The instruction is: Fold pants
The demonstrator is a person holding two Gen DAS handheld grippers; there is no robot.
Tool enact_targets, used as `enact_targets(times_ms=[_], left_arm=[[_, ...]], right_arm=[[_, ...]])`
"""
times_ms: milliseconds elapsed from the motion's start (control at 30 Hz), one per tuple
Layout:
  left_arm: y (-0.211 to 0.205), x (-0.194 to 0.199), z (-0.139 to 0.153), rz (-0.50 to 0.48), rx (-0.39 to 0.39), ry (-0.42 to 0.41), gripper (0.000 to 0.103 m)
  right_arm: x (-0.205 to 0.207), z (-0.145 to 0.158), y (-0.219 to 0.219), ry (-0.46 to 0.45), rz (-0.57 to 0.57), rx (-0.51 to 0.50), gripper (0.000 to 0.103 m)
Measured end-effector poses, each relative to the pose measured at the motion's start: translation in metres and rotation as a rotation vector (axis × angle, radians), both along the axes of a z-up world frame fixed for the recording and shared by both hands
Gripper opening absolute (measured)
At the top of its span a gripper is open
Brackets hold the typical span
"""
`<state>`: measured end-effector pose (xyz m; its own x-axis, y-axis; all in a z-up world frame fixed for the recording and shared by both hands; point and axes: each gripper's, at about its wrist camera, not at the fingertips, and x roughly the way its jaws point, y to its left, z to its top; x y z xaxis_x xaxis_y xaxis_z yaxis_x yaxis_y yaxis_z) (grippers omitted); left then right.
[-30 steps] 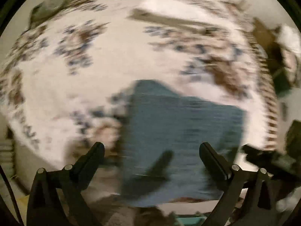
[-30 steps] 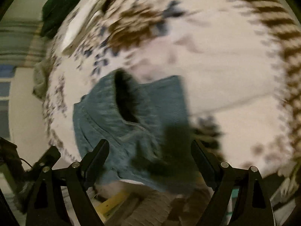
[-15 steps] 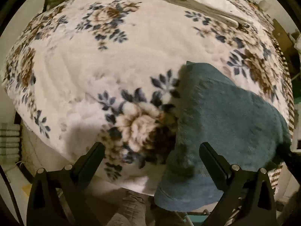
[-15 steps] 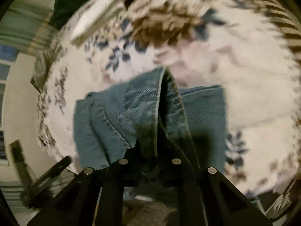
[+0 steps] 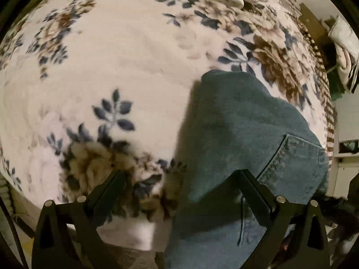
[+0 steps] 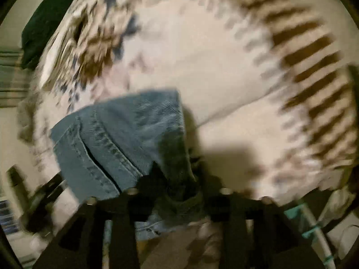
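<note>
Since half a second ago my right gripper [image 6: 177, 192] has kept its pinch on the jeans [image 5: 242, 139] at the bed's [image 5: 134, 56] near edge, carrying them, I think, through blur. My left gripper [image 5: 179, 183] hangs open; I'd pinch the free corner and fold level.

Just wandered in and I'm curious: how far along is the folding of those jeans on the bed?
Partly done: the jeans already lie doubled into a short bundle on the floral blanket. In hand: the right tongs are clamped on a denim edge, while the left tongs hover open. Left: probably one more fold, then letting go.
</note>
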<state>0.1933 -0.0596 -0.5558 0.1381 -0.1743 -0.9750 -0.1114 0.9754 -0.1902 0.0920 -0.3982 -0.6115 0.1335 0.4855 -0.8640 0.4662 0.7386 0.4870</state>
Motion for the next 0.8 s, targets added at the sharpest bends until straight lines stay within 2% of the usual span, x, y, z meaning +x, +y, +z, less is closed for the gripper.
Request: enact_targets(times_ms=[33,100,167,233,300,333,367,400,433,533,600,633,667,700,733,767,800], left_arm=[[-0.001,0.003,-0.002,-0.009,0.004,0.002,0.103],[-0.001,0.007,-0.002,-0.025,0.022,0.006,0.103],[-0.001,0.006,0.005,-0.032,0.029,-0.009,0.103],[0.0,0.003,0.015,-0.025,0.03,-0.027,0.103],[0.001,0.0,0.018,-0.011,0.015,-0.032,0.103],[0.0,-0.002,0.019,-0.01,0.01,-0.031,0.103],[-0.001,-0.002,0.018,-0.015,0.004,-0.028,0.103],[-0.004,-0.002,0.016,-0.024,0.003,-0.022,0.103],[-0.006,-0.002,0.015,-0.033,0.006,-0.02,0.103],[-0.013,0.003,0.008,-0.062,0.025,-0.019,0.103],[-0.016,0.007,0.002,-0.077,0.027,-0.017,0.103],[-0.017,0.008,-0.002,-0.086,0.037,-0.006,0.103],[-0.019,0.009,-0.008,-0.091,0.037,0.006,0.103],[-0.02,0.01,-0.013,-0.096,0.026,0.016,0.103],[-0.021,0.01,-0.016,-0.1,0.022,0.023,0.103],[-0.021,0.012,-0.016,-0.104,0.031,0.027,0.103],[-0.021,0.012,-0.014,-0.108,0.036,0.026,0.103]], right_arm=[[0.0,0.002,-0.005,-0.027,-0.015,0.026,0.064],[0.0,0.004,-0.015,-0.081,-0.041,0.056,0.086],[0.001,-0.006,-0.022,-0.093,-0.059,0.101,0.087],[0.008,-0.032,-0.022,-0.044,-0.056,0.143,0.087],[0.013,-0.062,-0.012,-0.017,-0.036,0.285,0.086],[0.009,-0.071,-0.008,-0.007,-0.078,0.338,0.072],[0.006,-0.071,-0.006,-0.027,-0.105,0.367,0.054],[0.004,-0.054,-0.001,-0.059,-0.093,0.33,0.029],[0.003,-0.04,0.002,-0.077,-0.076,0.292,0.012],[-0.018,0.019,0.009,-0.155,-0.075,0.274,0.008],[-0.035,0.038,0.004,-0.145,-0.104,0.254,0.008],[-0.037,0.036,0.001,-0.108,-0.106,0.251,0.008],[-0.041,0.023,-0.004,-0.02,-0.106,0.178,0.008],[-0.044,0.012,-0.008,0.038,-0.096,0.085,0.013],[-0.042,0.003,-0.012,0.064,-0.085,0.03,0.023],[-0.04,-0.008,-0.015,0.103,-0.065,-0.017,0.025],[-0.036,-0.019,-0.017,0.154,-0.057,-0.005,0.025]])
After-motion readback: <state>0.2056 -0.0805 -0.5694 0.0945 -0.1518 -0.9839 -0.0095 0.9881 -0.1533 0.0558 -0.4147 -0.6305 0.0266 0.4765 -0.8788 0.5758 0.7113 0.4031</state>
